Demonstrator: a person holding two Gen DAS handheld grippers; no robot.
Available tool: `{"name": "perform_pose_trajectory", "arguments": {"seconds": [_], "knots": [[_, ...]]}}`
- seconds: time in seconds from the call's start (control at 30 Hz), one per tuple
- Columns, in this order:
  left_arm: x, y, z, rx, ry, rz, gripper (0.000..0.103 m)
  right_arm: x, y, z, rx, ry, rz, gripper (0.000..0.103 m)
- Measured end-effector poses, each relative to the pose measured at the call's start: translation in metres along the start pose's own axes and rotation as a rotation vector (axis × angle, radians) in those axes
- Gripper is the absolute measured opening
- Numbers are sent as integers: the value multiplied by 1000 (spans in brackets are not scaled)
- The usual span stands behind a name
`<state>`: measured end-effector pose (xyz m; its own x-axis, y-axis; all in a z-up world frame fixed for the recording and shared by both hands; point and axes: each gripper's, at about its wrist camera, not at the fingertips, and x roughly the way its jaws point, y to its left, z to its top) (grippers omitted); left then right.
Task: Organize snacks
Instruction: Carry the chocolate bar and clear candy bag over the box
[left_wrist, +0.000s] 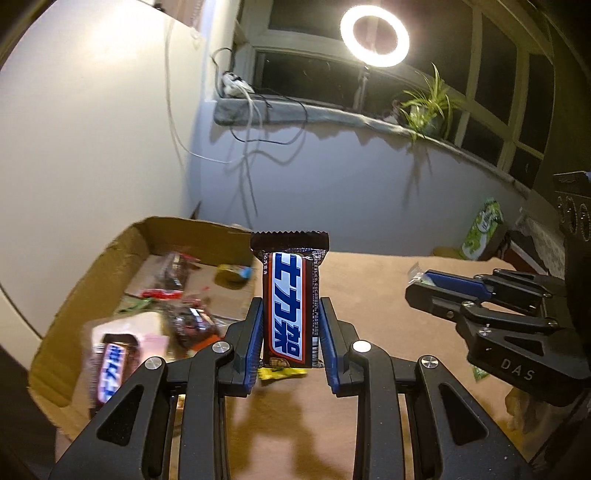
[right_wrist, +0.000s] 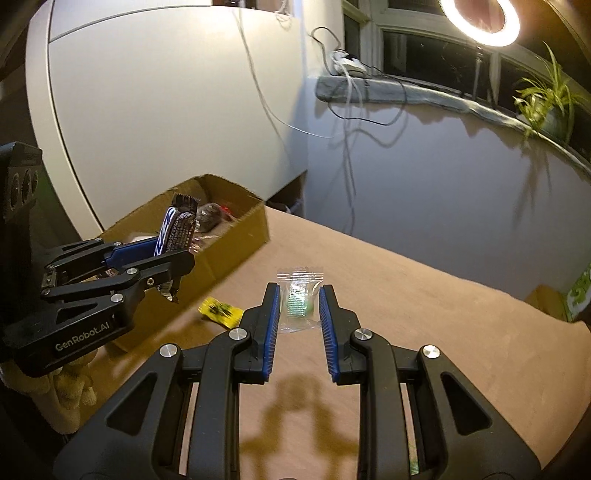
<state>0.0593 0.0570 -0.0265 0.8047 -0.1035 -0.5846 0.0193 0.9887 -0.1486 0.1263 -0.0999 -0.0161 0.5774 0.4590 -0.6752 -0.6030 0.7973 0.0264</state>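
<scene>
My left gripper (left_wrist: 290, 306) is shut on a brown chocolate bar (left_wrist: 290, 295) with a blue and white label and holds it upright above the table. Just left of it is an open cardboard box (left_wrist: 92, 273) holding several snacks, among them a second bar of the same kind (left_wrist: 110, 365). In the right wrist view the left gripper (right_wrist: 171, 254) and its chocolate bar (right_wrist: 177, 229) hang over the cardboard box's (right_wrist: 236, 243) near corner. My right gripper (right_wrist: 299, 288) is shut on a small clear packet of green candy (right_wrist: 300, 301), lifted off the table. A yellow packet (right_wrist: 219, 310) lies on the table beside the box.
The brown tabletop (right_wrist: 424, 332) stretches to the right. A green snack bag (left_wrist: 484, 229) stands at its far right edge. Behind are a white cabinet (right_wrist: 166, 110), a windowsill with cables and a potted plant (left_wrist: 428, 107), and a ring light (left_wrist: 375, 37).
</scene>
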Motion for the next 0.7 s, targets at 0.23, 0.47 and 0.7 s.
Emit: {"name": "perform_pose_trajectory", "arguments": {"seconds": [0.23,0.47,0.7], "knots": [[-11,25,-1,-30,-30,33,27,14,31,20,-46,-15,36,23],[-19,49,-3,-57,-46,62,27,33,53,37,-68,-13,72,23],[-24,75,-7,-90,-50,95,27,58,76,52,-90,4,114,23]]}}
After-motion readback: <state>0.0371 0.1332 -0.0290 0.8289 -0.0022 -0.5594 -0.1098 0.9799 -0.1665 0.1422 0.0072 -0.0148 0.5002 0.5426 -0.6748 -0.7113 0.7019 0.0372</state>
